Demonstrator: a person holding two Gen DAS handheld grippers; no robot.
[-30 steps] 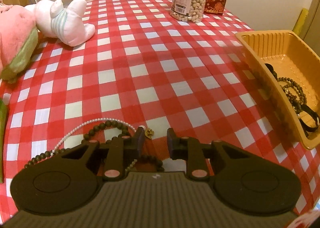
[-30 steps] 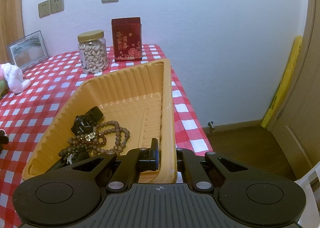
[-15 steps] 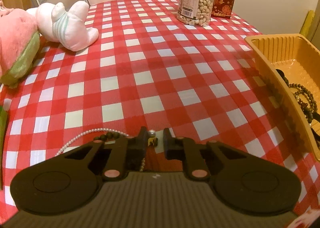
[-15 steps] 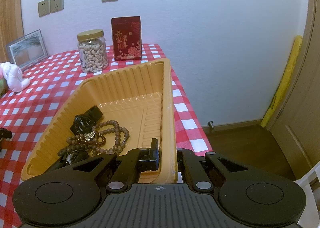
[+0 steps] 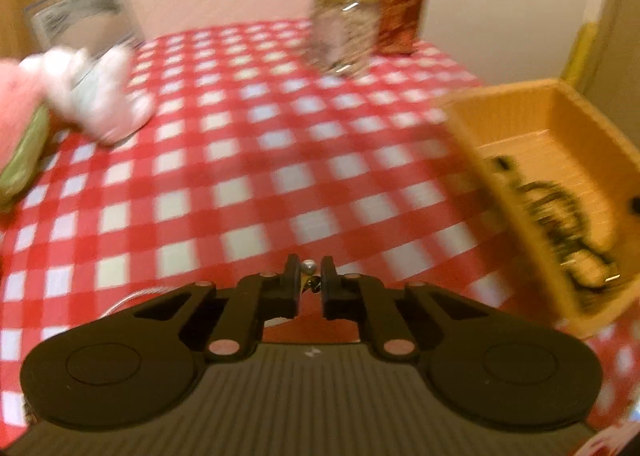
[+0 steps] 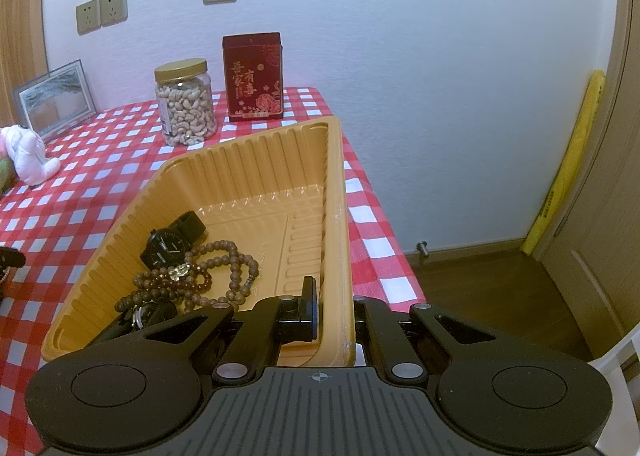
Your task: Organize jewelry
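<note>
Now left tongs (image 5: 308,272) clenched on pearl necklace (image 5: 309,266) clasp; a second ago jaws stood wider, strand flat on tabletop (image 5: 240,175). We had begun lifting it, so carry to tray (image 6: 248,159) should come next. Right tongs (image 6: 334,306) clamped tray's near wall. Watch (image 6: 166,246), wooden beads (image 6: 224,264) inside. Beyond: plush toy (image 5: 100,99), cashew jar (image 6: 185,103), red box (image 6: 253,77). Path looked free.

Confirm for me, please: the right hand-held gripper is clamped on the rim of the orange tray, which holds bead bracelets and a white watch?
Not quite: the watch is black, as the right wrist view shows. The right hand-held gripper does clamp the orange tray rim, with bead bracelets inside.
</note>
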